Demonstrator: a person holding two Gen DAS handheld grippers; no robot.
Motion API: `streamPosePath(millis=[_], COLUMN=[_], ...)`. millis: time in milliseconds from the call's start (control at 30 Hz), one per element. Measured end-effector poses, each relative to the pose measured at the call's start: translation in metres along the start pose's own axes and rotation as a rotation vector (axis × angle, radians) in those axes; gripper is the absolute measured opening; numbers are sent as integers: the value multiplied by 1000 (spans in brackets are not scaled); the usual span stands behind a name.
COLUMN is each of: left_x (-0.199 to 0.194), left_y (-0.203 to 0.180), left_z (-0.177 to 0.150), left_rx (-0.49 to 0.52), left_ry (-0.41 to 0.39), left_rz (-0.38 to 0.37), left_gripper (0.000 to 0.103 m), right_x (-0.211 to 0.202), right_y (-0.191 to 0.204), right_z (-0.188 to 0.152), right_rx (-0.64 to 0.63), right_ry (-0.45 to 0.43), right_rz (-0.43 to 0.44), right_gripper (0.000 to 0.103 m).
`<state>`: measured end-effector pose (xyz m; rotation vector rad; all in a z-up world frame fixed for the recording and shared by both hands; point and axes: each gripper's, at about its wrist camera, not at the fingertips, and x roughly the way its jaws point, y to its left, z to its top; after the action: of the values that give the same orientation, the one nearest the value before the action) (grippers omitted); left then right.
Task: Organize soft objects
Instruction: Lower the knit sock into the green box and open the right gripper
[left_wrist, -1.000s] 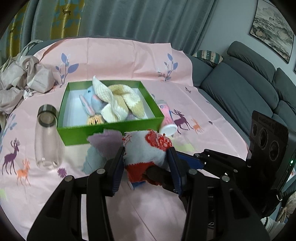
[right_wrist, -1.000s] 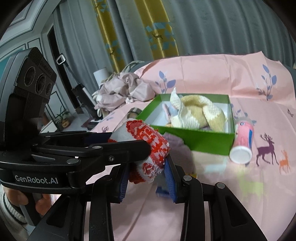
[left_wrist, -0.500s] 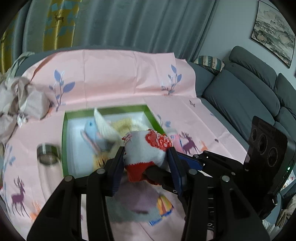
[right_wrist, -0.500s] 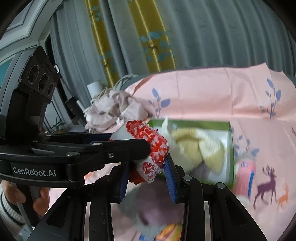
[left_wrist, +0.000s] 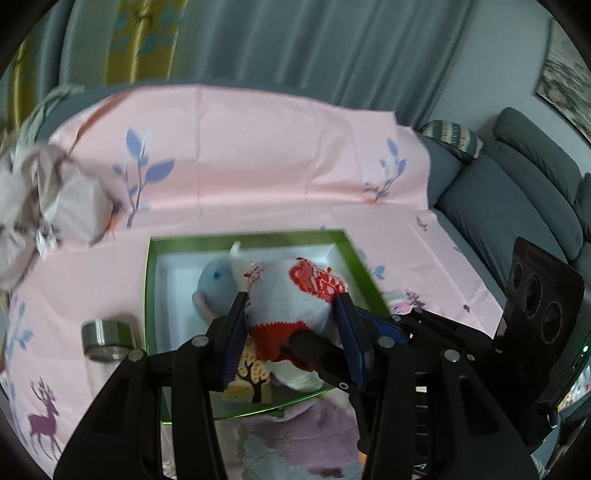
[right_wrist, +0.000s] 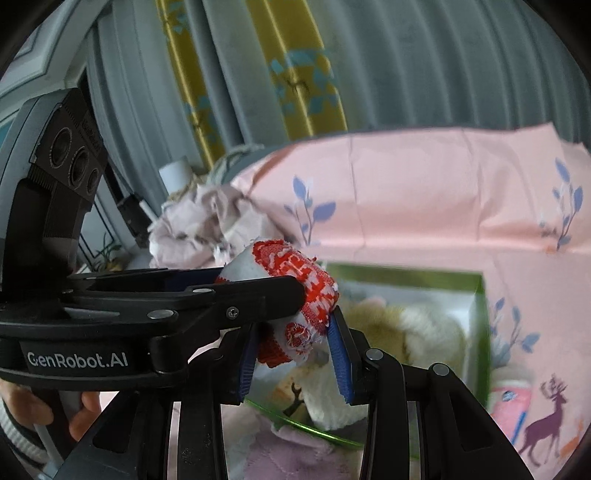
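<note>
1. Both tools clamp one item — a rolled-up knitted sock in pale grey and red with a white pattern (left_wrist: 293, 295). The left gripper (left_wrist: 291, 332) pinches it between its blue ribbed pads, and the right gripper (right_wrist: 295, 350) presses on its lower end from the other side.
2. The sock bundle hangs above the green cardboard box with a white inside (left_wrist: 147, 295), which lies just ahead of and beneath both tools.
3. Inside the box, beyond the left fingertips, sits a soft pale-blue plush toy (left_wrist: 216, 284); ahead of the right fingertips lie fluffy cream-and-yellow knitted pieces (right_wrist: 417, 328).
4. A quilted mauve cloth (left_wrist: 295, 435) lies under the left tool, at the near edge of the box.
5. To the left tool's left, a clear bottle with a metal cap (left_wrist: 109, 339) lies beside the box.
6. The surface is a smooth pink sheet printed with deer and leaf sprigs (left_wrist: 258, 155) — creased, with a crumpled beige fabric heap (left_wrist: 44, 199) far left.
7. Grey curtains with a yellow panel (right_wrist: 295, 74) hang behind; a grey sofa (left_wrist: 517, 199) stands to the right.
</note>
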<state>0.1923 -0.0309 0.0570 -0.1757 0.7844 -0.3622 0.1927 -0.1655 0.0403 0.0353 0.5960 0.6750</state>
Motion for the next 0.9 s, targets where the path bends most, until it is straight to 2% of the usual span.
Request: streamPosePath(millis=[133,433,800,833,900], left_x=[16,39,52,52,51], left_y=[19,34,34,33,31], left_z=[-12,-28,-33,-33,-34], left_rx=[-48,-70,-50,-42,-25], left_ry=[43,105,136,137,132], left_rz=[9,55,88,94,120], left_gripper=[46,46,48,49,66], right_x=[25,61,73,73,73], right_y=[1,4,1,1,1], right_z=[-13,-30,-33,-33,-34], right_rx=[-21,-35,-37,-35,-32], right_ry=[69,183,246,248,246], right_rz=[2,-41,-81,-85,-94], right_gripper=[38,38,38,38,38])
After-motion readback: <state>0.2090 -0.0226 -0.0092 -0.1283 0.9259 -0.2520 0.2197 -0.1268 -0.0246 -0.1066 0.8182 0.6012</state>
